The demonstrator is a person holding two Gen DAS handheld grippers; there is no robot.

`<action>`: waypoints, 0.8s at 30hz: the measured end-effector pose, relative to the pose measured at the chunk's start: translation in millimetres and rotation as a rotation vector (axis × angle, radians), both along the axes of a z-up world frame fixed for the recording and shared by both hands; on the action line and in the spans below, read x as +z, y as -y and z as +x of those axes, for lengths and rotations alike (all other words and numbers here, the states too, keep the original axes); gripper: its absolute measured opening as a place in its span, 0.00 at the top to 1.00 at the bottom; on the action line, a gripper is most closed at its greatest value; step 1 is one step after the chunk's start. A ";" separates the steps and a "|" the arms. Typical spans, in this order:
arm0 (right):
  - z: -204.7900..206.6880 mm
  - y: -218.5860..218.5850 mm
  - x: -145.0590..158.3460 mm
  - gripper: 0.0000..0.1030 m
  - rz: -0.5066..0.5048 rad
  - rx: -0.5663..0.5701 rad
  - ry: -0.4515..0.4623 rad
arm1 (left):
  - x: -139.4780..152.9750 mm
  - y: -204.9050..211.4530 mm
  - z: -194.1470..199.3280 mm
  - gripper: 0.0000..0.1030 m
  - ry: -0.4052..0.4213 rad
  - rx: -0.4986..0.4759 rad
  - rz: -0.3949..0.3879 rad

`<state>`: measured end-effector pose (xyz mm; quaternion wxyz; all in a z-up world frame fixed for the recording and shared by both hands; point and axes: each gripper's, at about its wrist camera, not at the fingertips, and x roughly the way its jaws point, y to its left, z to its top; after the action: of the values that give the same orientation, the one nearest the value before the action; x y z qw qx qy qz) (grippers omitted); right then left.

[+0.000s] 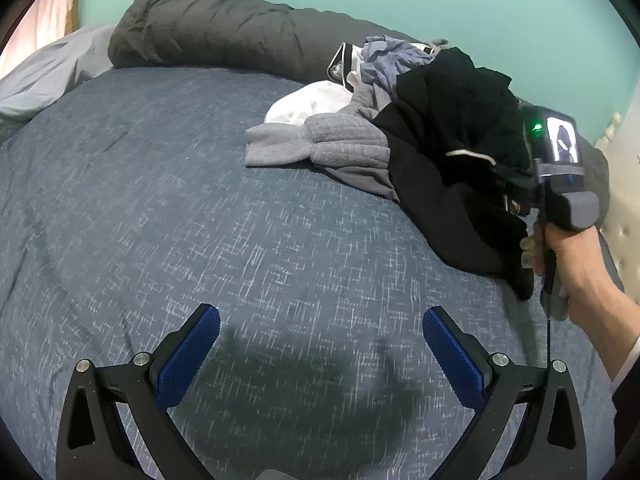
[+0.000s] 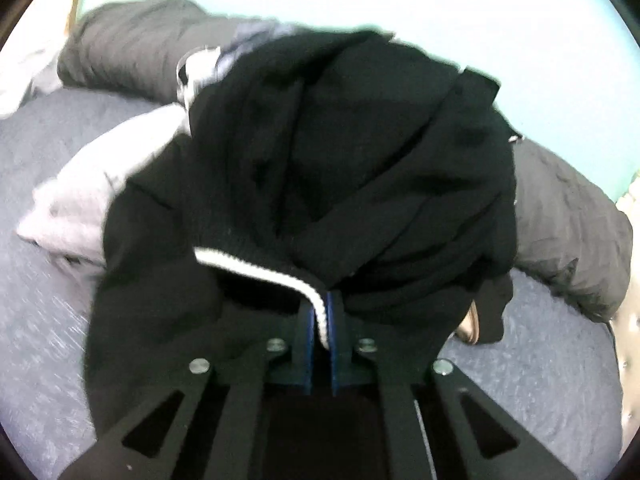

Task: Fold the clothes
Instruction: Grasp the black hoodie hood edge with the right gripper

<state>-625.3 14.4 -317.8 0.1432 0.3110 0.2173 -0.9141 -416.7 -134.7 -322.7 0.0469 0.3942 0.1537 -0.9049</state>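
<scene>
Two blue ribbed pads of the left gripper (image 1: pixel 320 354) stand apart over the flecked navy bedspread (image 1: pixel 160 200). Right gripper (image 2: pixel 320 320) pinches the crumpled black hoodie (image 2: pixel 340 152) by its white braided cord (image 2: pixel 260 270).

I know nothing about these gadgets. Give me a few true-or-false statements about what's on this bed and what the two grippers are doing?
1. The right gripper is shut on the black garment. True; a white drawstring runs between its pads.
2. The left gripper holds a grey sleeve. False; it is open and empty above the blue bedspread.
3. The pile contains only black clothes. False; grey, white and light blue items show too.
4. A dark duvet lies behind the pile. True.
</scene>
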 end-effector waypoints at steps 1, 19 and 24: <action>3.5 -2.0 4.6 0.96 -0.016 0.010 -0.005 | 1.0 0.4 3.2 0.00 0.002 0.000 -0.003; 166.1 -79.2 132.6 0.96 -0.392 0.216 -0.092 | 49.9 21.3 118.9 0.00 0.016 0.070 0.048; 216.6 -100.0 170.8 0.96 -0.455 0.260 -0.115 | 66.1 18.2 149.3 0.00 0.006 0.077 0.061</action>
<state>-408.7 114.4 -147.0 0.3130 0.1878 0.0521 -0.9295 -267.5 -152.9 -256.6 0.0700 0.3918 0.1959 -0.8962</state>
